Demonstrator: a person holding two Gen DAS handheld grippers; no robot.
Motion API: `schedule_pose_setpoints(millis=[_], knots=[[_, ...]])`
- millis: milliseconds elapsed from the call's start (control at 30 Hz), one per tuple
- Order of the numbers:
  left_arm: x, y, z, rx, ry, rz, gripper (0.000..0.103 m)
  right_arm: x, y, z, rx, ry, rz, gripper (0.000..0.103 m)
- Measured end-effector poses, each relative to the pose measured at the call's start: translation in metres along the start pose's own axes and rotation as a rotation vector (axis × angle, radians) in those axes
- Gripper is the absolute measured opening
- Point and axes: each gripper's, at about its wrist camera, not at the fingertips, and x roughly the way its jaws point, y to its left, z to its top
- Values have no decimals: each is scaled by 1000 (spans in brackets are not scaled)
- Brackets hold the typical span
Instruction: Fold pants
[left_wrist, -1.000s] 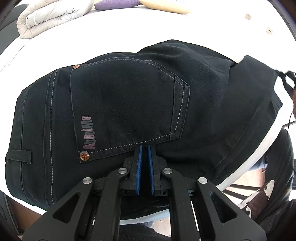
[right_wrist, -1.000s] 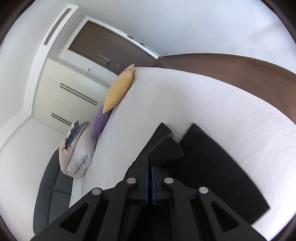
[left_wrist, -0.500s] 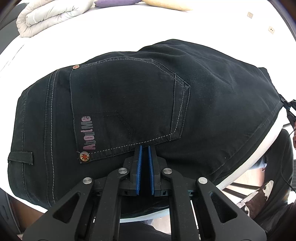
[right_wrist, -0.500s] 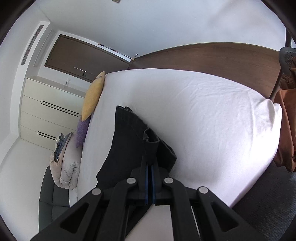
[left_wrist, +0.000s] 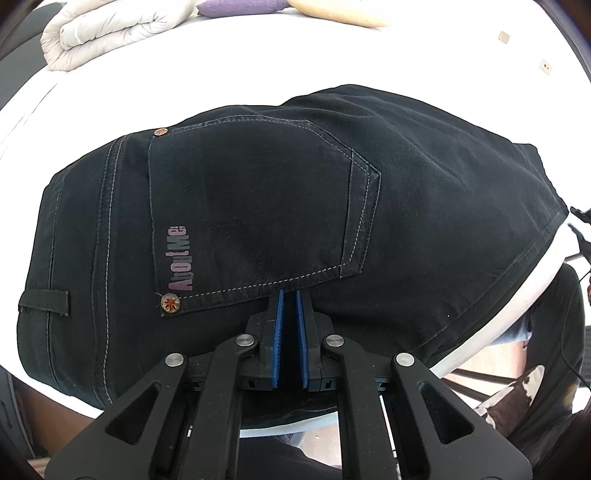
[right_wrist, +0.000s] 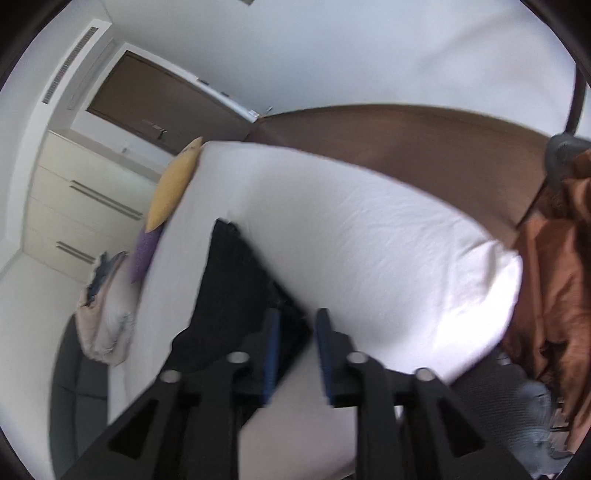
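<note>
The black pants (left_wrist: 280, 206) lie folded on the white bed (left_wrist: 258, 62), back pocket with a pink logo facing up. My left gripper (left_wrist: 288, 295) rests shut at the pants' near edge just below the pocket; its blue pads are nearly together and I see no cloth between them. In the right wrist view the pants (right_wrist: 236, 291) lie as a dark folded strip along the bed's left side. My right gripper (right_wrist: 295, 317) is open and empty, its tips just above the pants' near corner.
A rolled grey duvet (left_wrist: 110, 29), a purple pillow (left_wrist: 240, 5) and a yellow pillow (left_wrist: 340, 13) lie at the bed's far side. A brown headboard (right_wrist: 406, 147) and orange cloth (right_wrist: 554, 277) are on the right. The bed edge runs close in front of me.
My right gripper laid the pant legs over onto the folded stack, then opened and let go of them. My left gripper has stayed in place.
</note>
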Motion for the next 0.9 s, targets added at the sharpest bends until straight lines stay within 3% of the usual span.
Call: schedule_pose_setpoints(millis=[67, 133, 233, 300, 367, 433, 500, 567, 633, 667, 900], knots=[[-6, 0, -2, -10, -8, 3, 7, -11, 8, 3, -19, -16, 43, 61], [-14, -2, -3, -10, -21, 4, 7, -12, 36, -1, -99, 21, 94, 58], [-27, -13, 3, -24, -73, -33, 7, 9, 97, -32, -202, 177, 248, 50], [-37, -26, 13, -20, -129, -77, 7, 29, 147, -67, -379, 279, 230, 39], [-41, -43, 24, -4, -158, -124, 7, 46, 188, -105, -528, 352, 229, 37], [-35, -64, 33, 37, -147, -159, 7, 65, 215, -140, -582, 491, 277, 37], [-17, -81, 35, 73, -106, -203, 7, 82, 224, -163, -611, 561, 248, 37], [6, -88, 29, 76, -29, -181, 7, 100, 215, -182, -639, 623, 150, 37], [10, -89, 17, 75, -25, -183, 7, 99, 202, -194, -690, 607, 106, 19], [8, -87, 12, 74, -28, -187, 7, 95, 201, -197, -740, 584, 73, 0], [-4, -81, -10, 116, -18, -170, 7, 74, 192, -212, -844, 595, 24, 0]])
